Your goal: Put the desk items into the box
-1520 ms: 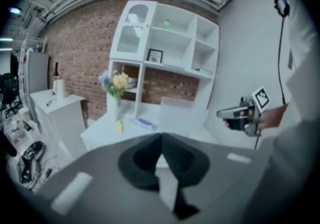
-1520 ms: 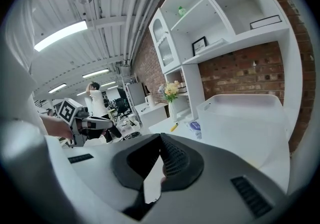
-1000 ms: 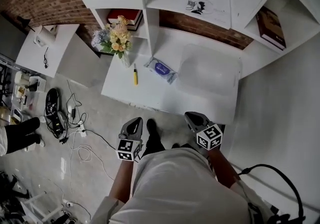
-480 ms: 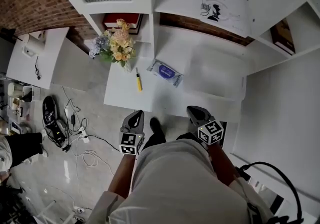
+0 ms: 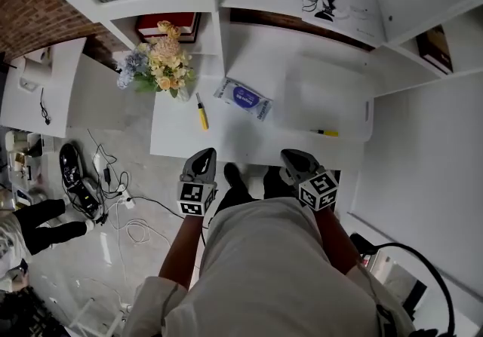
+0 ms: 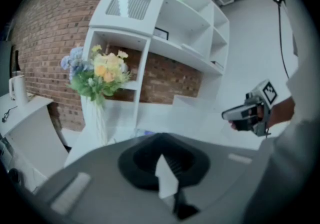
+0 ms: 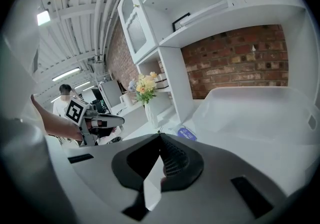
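Left gripper (image 5: 204,157) and right gripper (image 5: 290,157), lower centre, both have jaws pressed together and empty, short of the desk (image 5: 226,143). Wipes pack (image 5: 243,98) lies mid-frame, left of the box (image 5: 369,111). It is probably light and soft with slick film; pinch across its narrow width.

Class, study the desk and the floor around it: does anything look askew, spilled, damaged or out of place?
Nothing is spilled or broken. The wipes pack lies slanted on the desk. Loose cables and a black shoe clutter the floor left of the desk.
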Demonstrator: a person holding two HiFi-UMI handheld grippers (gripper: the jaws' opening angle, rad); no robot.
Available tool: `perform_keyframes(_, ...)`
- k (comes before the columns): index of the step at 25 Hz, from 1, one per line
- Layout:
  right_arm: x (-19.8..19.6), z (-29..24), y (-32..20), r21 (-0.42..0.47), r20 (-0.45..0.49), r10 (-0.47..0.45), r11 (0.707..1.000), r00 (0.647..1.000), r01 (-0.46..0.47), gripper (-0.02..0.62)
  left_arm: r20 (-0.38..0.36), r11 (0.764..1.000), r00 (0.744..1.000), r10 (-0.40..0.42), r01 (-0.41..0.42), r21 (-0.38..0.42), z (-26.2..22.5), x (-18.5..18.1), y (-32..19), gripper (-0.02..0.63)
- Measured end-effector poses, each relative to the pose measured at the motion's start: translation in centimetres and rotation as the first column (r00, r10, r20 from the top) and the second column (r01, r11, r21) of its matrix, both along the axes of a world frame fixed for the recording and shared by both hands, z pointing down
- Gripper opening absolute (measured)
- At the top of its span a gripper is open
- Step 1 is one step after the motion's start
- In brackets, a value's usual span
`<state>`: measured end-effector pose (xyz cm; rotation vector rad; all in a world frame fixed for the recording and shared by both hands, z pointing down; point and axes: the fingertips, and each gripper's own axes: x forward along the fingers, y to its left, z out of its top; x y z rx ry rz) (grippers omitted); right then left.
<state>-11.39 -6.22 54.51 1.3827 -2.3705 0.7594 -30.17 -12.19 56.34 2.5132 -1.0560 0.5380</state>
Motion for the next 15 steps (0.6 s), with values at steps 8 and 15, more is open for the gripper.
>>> perform_keyframes(8, 1.8, -0.4, -1.1, -0.010, 0.009, -0.067, 0.998, 0.998, 0.067, 0.000, 0.059, 0.992, 0.991, -0.120, 0.122, -0.032, 5.0, -0.2, -3.8, 0.006)
perform_keyframes(15, 3.7, 0.7, -1.6, -0.045, -0.003, -0.029, 0.999, 1.000, 0.029, 0.002, 0.182, 0.980, 0.975, -0.129, 0.153, -0.126, 11.5, -1.1, -7.6, 0.054)
